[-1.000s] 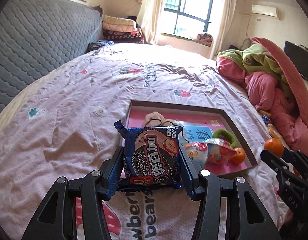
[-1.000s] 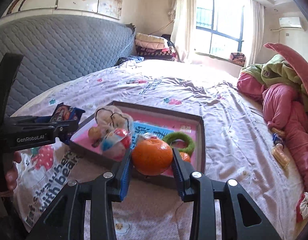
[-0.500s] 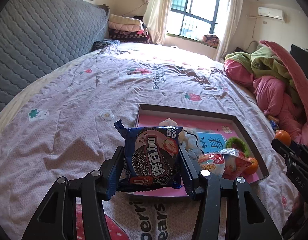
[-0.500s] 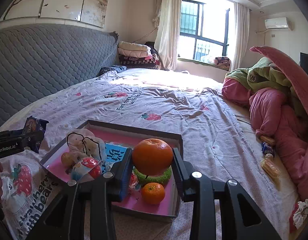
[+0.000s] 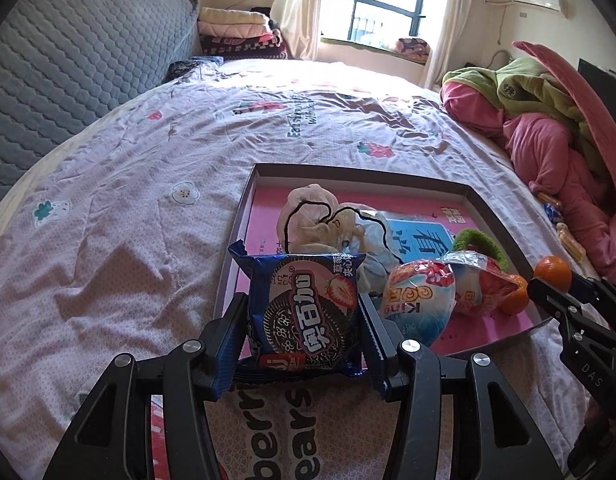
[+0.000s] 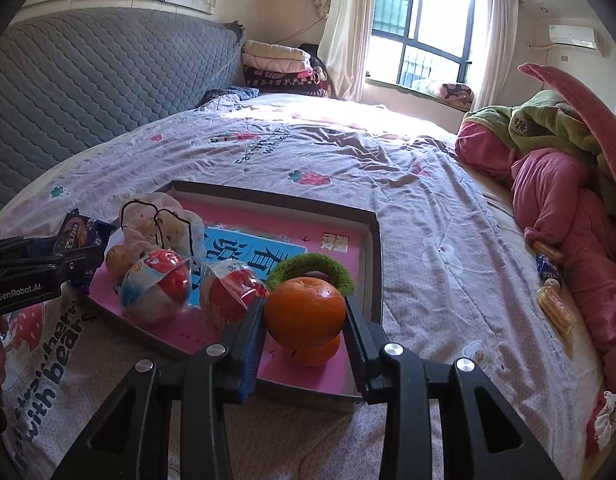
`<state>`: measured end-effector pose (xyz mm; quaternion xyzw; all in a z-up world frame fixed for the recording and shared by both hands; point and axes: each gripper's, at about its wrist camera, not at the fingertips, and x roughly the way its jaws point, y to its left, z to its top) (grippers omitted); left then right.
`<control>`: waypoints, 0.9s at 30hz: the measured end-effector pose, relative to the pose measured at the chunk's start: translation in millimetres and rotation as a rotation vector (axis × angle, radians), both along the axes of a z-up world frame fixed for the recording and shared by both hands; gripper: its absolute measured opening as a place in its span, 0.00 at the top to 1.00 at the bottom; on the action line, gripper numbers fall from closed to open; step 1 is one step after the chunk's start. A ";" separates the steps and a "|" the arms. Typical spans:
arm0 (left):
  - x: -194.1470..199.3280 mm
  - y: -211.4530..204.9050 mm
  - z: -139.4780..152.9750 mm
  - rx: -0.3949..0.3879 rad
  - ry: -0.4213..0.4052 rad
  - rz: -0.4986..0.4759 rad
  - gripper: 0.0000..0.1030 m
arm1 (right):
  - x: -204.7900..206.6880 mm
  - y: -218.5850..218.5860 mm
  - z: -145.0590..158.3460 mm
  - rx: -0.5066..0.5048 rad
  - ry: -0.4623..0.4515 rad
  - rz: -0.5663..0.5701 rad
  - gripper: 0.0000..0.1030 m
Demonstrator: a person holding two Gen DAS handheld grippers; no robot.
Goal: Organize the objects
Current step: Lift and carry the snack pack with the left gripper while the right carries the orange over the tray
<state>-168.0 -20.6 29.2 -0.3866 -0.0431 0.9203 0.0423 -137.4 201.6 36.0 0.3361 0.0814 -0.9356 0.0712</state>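
Note:
My left gripper (image 5: 304,332) is shut on a blue cookie packet (image 5: 304,312) and holds it over the near left corner of a shallow pink-lined box (image 5: 360,170). My right gripper (image 6: 304,320) is shut on an orange (image 6: 305,309) and holds it above the box's (image 6: 372,240) near right corner, right over a second orange (image 6: 320,354) lying inside. The box also holds a cloth pouch (image 6: 156,220), two wrapped red-and-white ball snacks (image 6: 154,286), a green ring (image 6: 310,266) and a small yellow fruit (image 6: 116,258).
The box lies on a pink bedsheet (image 5: 128,200). A grey quilted headboard (image 6: 88,80) stands at the left. A pile of pink and green bedding (image 6: 556,168) is at the right, with small snack packets (image 6: 554,308) beside it.
Both grippers have moved forward over the box. The orange now hangs over the box's near right corner, and the cookie packet is over its near left corner.

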 end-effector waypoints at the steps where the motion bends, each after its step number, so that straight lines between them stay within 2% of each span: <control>1: -0.1 1.0 -0.9 0.000 -0.003 -0.004 0.47 | 0.4 -0.3 -0.9 0.003 -0.002 -0.002 0.63; 7: 1.5 9.0 -1.0 -0.013 0.002 -0.023 0.47 | -1.2 -2.2 -9.4 0.016 -0.047 0.010 0.63; 27: -3.6 22.9 -4.5 -0.004 0.002 -0.050 0.47 | -7.1 -2.7 -15.9 0.027 -0.054 0.002 0.63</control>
